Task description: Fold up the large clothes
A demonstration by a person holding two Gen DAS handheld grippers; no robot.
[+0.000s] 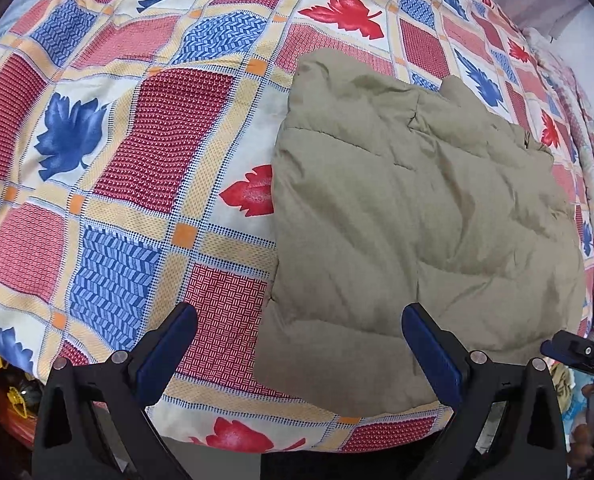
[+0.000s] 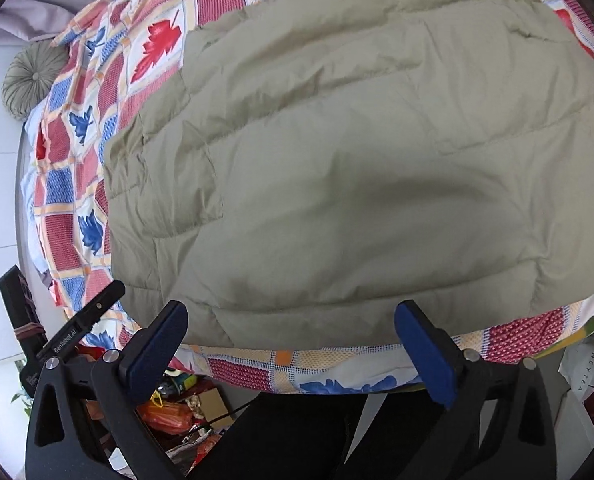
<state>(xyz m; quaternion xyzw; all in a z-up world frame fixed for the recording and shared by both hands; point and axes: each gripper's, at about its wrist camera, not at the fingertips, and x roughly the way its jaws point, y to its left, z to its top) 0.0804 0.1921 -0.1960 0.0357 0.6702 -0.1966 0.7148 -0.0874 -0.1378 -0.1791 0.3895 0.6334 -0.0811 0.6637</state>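
Right gripper (image 2: 291, 320) fills the bottom of my view, blue pads (image 2: 159, 340) spread as wide as they go and nothing between them; it hangs just over the near hem of the jacket (image 2: 337, 160). Left gripper (image 1: 299, 324) reads the same, jaws wide and empty, with one pad over the bedspread (image 1: 137, 140) and the other over the jacket's left edge, so it straddles that edge.

The jacket is a padded olive thing lying on the leaf-print bedspread, near the bed's near side, already doubled into a rough block by the look of it. In the left view it sits right of centre with its left edge straight; in the right view it covers most of the frame.

As I read it, I'm lining up for the next fold, probably hem up toward the far end. To do it well I'd take both near corners evenly, one per gripper. Puffy fill will spring back, so I want the pads biting through every layer at the hem, not just the top skin. Then I'd lift only enough to clear and carry the hem straight away from me, keeping both hands level so the fold lands square. The risk I see is snagging the bedspread along with the hem, especially on the left, where one pad sits over bare cover
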